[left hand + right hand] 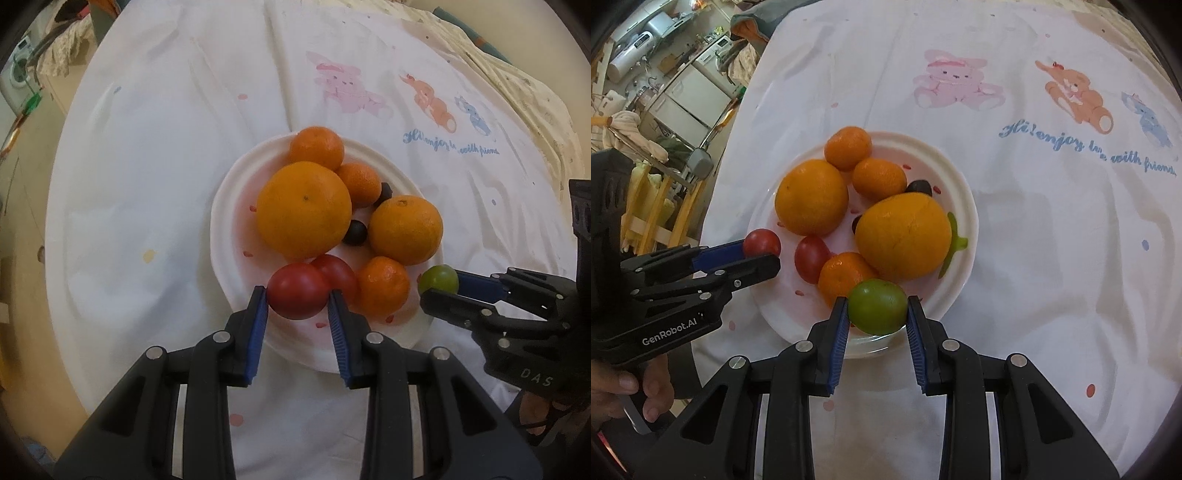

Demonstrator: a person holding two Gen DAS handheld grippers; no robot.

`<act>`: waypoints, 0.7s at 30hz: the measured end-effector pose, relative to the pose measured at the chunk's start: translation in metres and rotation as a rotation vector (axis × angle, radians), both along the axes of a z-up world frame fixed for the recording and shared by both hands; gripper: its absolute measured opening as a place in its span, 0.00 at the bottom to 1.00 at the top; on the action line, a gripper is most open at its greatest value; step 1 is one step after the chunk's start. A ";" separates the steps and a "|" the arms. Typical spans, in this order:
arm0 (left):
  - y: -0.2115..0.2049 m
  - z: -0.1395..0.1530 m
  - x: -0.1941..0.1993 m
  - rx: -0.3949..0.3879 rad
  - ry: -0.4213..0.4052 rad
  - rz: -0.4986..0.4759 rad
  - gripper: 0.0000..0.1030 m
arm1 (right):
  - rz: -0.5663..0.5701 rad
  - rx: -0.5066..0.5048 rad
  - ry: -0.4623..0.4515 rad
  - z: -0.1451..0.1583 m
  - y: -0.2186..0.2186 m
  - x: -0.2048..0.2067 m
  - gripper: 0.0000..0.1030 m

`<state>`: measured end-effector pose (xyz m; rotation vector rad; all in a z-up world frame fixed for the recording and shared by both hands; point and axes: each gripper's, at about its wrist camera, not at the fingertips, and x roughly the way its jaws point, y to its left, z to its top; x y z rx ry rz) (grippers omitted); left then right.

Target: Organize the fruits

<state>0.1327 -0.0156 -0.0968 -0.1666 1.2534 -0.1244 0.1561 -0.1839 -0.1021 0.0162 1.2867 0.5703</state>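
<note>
A white plate holds two large oranges, several small mandarins, dark grapes and a red tomato. My left gripper is shut on another red tomato over the plate's near left rim. Over the near right rim my right gripper is shut on a green tomato.
The table wears a white cloth printed with cartoon animals and blue lettering. A hand grips the left tool. Kitchen appliances and a wooden rack stand beyond the table's left edge.
</note>
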 end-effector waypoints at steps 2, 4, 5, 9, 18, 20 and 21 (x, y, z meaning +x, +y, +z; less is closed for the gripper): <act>0.000 -0.002 0.000 -0.009 0.012 -0.002 0.29 | -0.003 -0.002 0.004 -0.001 0.000 0.000 0.34; 0.001 -0.004 0.001 -0.013 0.022 -0.003 0.29 | -0.008 -0.001 0.009 -0.002 -0.001 0.001 0.34; 0.001 -0.005 0.001 -0.017 0.030 -0.004 0.29 | -0.010 -0.003 0.010 -0.003 -0.001 0.001 0.34; 0.000 -0.005 0.002 -0.007 0.027 -0.008 0.29 | -0.025 0.000 0.013 -0.002 -0.003 0.002 0.43; -0.004 0.008 -0.003 0.030 -0.033 -0.023 0.72 | -0.079 0.039 -0.012 0.009 -0.019 -0.001 0.67; -0.002 0.008 -0.002 0.032 -0.034 -0.014 0.72 | -0.107 0.054 -0.013 0.013 -0.027 -0.003 0.67; 0.000 0.009 -0.003 0.033 -0.037 -0.009 0.72 | -0.125 0.067 -0.013 0.016 -0.032 -0.004 0.67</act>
